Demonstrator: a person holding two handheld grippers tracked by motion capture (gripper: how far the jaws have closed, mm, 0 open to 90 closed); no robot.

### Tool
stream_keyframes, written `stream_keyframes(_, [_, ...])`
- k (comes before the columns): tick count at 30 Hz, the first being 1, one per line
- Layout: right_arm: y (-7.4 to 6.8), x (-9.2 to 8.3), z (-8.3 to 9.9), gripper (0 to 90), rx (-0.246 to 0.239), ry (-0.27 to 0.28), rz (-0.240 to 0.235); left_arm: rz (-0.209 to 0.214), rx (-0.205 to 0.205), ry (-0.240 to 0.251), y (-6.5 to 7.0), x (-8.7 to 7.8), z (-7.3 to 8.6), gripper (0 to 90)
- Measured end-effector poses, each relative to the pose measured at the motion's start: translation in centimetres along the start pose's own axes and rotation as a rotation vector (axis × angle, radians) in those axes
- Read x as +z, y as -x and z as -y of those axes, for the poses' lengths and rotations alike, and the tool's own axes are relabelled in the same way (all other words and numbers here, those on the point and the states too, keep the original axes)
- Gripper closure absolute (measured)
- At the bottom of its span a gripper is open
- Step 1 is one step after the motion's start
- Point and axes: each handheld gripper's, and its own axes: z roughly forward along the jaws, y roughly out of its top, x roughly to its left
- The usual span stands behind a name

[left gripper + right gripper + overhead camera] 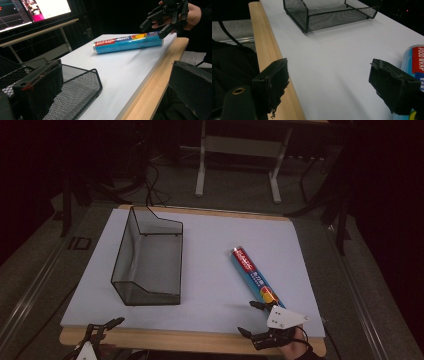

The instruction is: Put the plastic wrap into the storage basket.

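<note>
Just one roll (pixel 255 275), one basket (pixel 148 257).

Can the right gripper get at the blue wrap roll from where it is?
Probably yes. The right gripper is open beside the near end of the blue wrap roll, its fingers not yet around it, with bare table between them.

Left gripper (pixel 102 332) cut off by bottom edge in high view; jaw gap hard to judge there. In left gripper view, own jaws only partly in frame, basket (pixel 75 95) cut by left and bottom edges. Food wrap tube (pixel 415 67) cut off by right edge in right gripper view, near end hidden behind jaw. Small print on tube label too small to read. Monitor (pixel 30 10) cropped at top.
</note>
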Motion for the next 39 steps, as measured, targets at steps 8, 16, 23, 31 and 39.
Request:
stream_keyframes(8, [-0.4,-0.3,-1.0,13.8,0.031,-0.022,-0.016,0.005,0.007,0.0,0.1,0.0,-0.1,0.1])
stream_keyframes(16, [-0.8,-0.4,-2.1,13.1,-0.02,-0.023,-0.008,0.009,0.005,0.003,0.1,0.0,-0.1,0.1])
stream_keyframes(23, [-0.8,-0.7,-3.5,12.8,-0.048,-0.012,-0.001,0.012,0.004,0.005,0.1,0.0,-0.1,0.1])
stream_keyframes(31, [0.1,-1.0,-4.7,9.6,-0.017,-0.001,0.01,0.015,0.0,0.01,0.1,-0.1,-0.2,0.1])
stream_keyframes(39, [1.9,-1.0,-5.6,8.4,0.013,0.006,0.027,0.015,0.0,0.011,0.1,-0.1,-0.2,0.1])
